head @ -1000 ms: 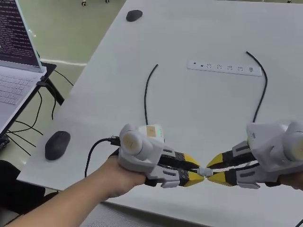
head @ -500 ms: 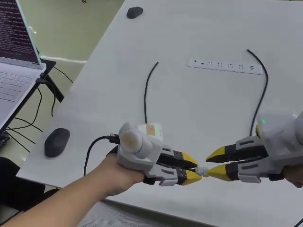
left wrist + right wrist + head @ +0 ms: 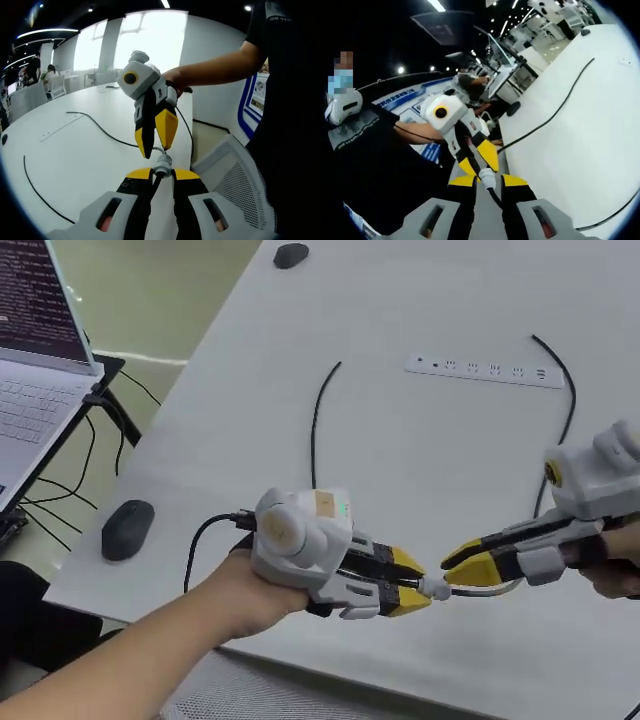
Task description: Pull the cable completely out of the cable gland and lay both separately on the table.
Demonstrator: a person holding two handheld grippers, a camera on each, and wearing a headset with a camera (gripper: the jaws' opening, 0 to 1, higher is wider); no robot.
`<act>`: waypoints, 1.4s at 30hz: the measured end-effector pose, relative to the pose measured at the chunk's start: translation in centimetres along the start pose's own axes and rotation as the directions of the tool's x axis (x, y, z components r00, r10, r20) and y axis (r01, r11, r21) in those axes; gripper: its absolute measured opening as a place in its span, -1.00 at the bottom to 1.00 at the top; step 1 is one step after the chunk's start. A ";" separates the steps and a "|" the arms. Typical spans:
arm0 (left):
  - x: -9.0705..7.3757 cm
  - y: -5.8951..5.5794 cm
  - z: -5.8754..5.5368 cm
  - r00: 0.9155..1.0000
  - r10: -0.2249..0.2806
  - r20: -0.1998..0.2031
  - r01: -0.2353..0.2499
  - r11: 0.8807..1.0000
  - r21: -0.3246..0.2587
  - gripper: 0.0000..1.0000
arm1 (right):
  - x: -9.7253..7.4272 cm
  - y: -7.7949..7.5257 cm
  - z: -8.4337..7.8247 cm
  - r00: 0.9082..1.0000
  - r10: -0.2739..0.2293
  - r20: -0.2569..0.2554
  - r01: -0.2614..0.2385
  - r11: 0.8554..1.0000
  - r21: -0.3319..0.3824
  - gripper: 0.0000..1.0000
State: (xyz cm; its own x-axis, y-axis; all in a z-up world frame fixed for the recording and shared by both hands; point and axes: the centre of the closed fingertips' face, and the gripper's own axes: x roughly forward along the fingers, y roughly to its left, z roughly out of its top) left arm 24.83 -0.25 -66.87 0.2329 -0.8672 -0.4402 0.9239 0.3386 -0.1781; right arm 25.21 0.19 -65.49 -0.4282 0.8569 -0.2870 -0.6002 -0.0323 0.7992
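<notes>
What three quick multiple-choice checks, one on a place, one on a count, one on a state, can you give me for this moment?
1. Where is the power strip?
A) on the table's far side
B) at its near edge
C) gripped in a tool

2. How many computer mice lie on the table?
A) none
B) two
C) four

3. The cable gland is:
A) lying on the table
B) held at the left tool's tips
C) plugged into the power strip

1 A: it lies flat, far across the table.
2 B: the near mouse sits by the left edge, the far mouse at the far end.
3 B: it sits between the yellow tips, not laid down.
</notes>
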 end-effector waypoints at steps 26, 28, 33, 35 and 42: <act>-0.1 -0.5 -0.8 0.998 -0.045 -0.044 0.041 0.995 -0.094 -0.70 | 1.7 0.4 -2.4 0.976 -0.195 -0.093 0.146 0.911 -0.385 -0.86; 0.0 -0.8 -0.9 0.997 -0.057 -0.043 0.053 0.994 -0.100 -0.70 | 1.8 0.5 -2.7 0.967 -0.235 -0.098 0.166 0.874 -0.456 -0.86; 0.1 -0.7 -1.1 0.997 -0.078 -0.026 0.072 0.980 -0.183 -0.70 | 1.5 0.0 -2.8 0.941 -0.335 -0.058 0.215 0.720 -0.660 -0.86; 0.1 -0.6 -1.2 0.996 -0.081 -0.027 0.074 0.980 -0.184 -0.70 | 1.5 -0.2 -2.9 0.921 -0.389 -0.027 0.253 0.649 -0.718 -0.86; 0.2 -1.4 -1.4 0.994 -0.098 -0.041 0.087 0.972 -0.217 -0.70 | 1.8 0.1 -3.5 0.845 -0.531 0.061 0.314 0.402 -0.860 -0.86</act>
State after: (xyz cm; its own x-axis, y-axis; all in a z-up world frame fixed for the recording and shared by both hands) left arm 23.16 -0.36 -67.95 0.1284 -0.8804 -0.4566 0.8527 0.3331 -0.4024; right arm 22.06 -0.07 -67.77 -0.0024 0.7727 -0.6348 -0.9568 -0.1863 -0.2233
